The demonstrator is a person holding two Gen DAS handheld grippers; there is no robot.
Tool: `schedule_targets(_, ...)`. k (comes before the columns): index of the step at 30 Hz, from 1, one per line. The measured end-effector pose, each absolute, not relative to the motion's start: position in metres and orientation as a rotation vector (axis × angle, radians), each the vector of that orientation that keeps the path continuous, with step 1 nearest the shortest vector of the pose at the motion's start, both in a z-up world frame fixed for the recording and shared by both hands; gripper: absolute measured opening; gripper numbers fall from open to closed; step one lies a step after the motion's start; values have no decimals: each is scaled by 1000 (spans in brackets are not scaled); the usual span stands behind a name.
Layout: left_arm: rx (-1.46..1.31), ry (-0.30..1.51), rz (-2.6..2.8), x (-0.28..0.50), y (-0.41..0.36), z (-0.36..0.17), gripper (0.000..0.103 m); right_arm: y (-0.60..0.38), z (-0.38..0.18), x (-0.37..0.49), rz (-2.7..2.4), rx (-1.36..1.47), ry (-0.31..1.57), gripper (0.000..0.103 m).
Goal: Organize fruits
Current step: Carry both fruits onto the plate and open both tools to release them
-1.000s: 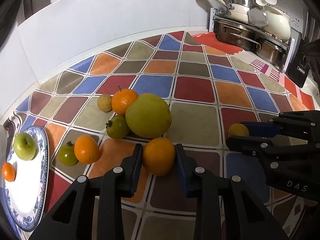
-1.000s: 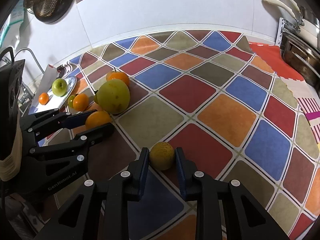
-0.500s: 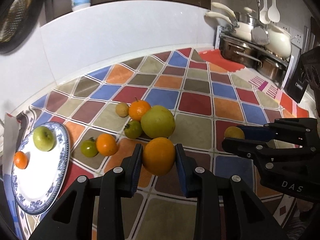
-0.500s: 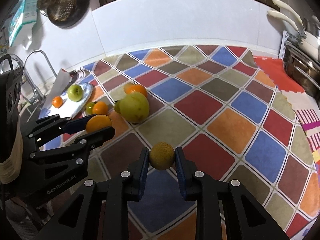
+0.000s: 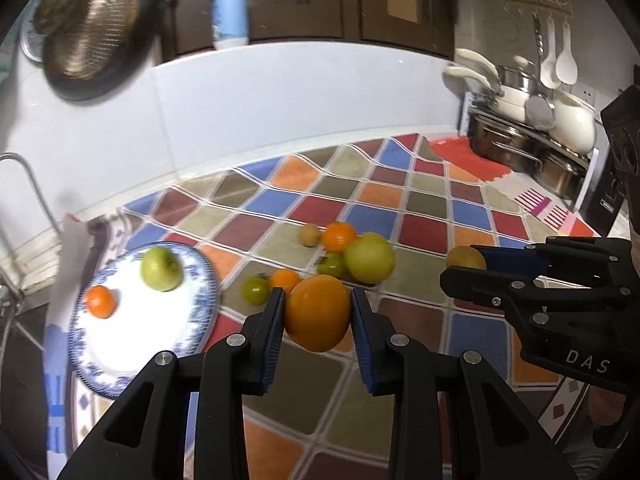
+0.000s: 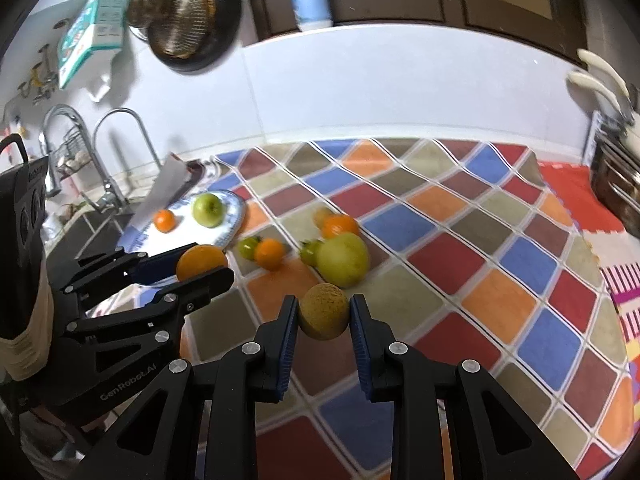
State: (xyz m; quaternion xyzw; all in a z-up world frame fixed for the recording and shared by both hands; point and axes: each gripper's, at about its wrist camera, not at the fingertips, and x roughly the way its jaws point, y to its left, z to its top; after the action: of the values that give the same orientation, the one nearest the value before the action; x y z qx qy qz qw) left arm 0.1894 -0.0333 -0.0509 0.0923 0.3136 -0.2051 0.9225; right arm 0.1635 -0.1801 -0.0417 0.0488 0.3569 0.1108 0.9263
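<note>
My left gripper (image 5: 318, 312) is shut on a large orange (image 5: 318, 314) and holds it above the checkered cloth. My right gripper (image 6: 324, 316) is shut on a small brownish-yellow round fruit (image 6: 323, 312), also lifted off the cloth. A blue-and-white plate (image 5: 120, 344) at the left carries a green apple (image 5: 161, 269) and a small orange (image 5: 101, 301). On the cloth lie a big yellow-green fruit (image 5: 370, 258), two small green fruits (image 5: 256, 290), two oranges (image 5: 339, 236) and a small tan fruit (image 5: 310, 235). In the right wrist view the left gripper (image 6: 202, 264) with its orange (image 6: 200, 261) hangs near the plate (image 6: 236, 216).
A sink with taps (image 6: 116, 152) lies left of the plate. Pots and pans on a rack (image 5: 532, 136) stand at the back right. A white backsplash wall (image 5: 280, 112) bounds the counter behind. A dark pan with strainers (image 5: 92, 32) hangs on the wall.
Both grippers have risen with their fruit off the cloth and drawn back. The fruit pile and the plate now sit farther away, with more wall and sink in view.
</note>
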Motion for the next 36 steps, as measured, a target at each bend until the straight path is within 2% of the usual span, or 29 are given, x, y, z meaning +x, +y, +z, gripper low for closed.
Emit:
schedule_targets(18,141,568,-290,175,57,-23,32,-93,-6,168,344,42,624,27)
schedule_targets(36,134,602,-233,200,119,-33,32,-27,-6,204,384,21,611,27)
